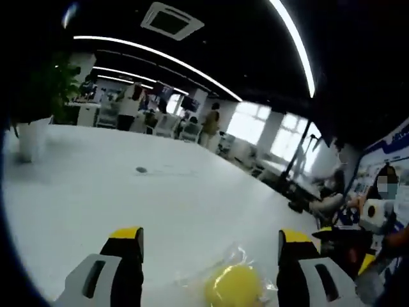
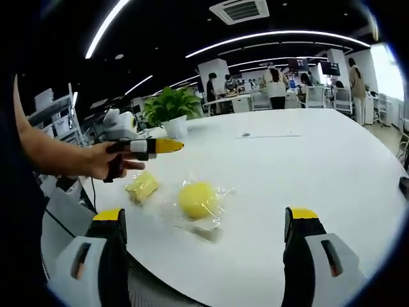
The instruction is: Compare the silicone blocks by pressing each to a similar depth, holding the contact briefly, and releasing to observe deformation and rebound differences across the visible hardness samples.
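A round yellow silicone block (image 2: pixel 197 198) in a clear wrapper lies on the white table (image 2: pixel 307 166); it is the yellow block (image 1: pixel 234 285) low between the jaws in the left gripper view. A second yellowish wrapped block (image 2: pixel 141 186) lies to its left near the table edge. My left gripper (image 1: pixel 211 246) stands open just above the round block. A hand holds the left gripper (image 2: pixel 148 147) over the flatter block, as the right gripper view has it. My right gripper (image 2: pixel 206 224) is open, short of the round block, nothing between its jaws.
A potted plant (image 2: pixel 171 107) stands on the table's far side, the plant (image 1: pixel 39 96) at the left in the left gripper view. A small dark object (image 1: pixel 141 170) lies mid-table. People and desks fill the background. A person's forearm (image 2: pixel 51 157) reaches in from the left.
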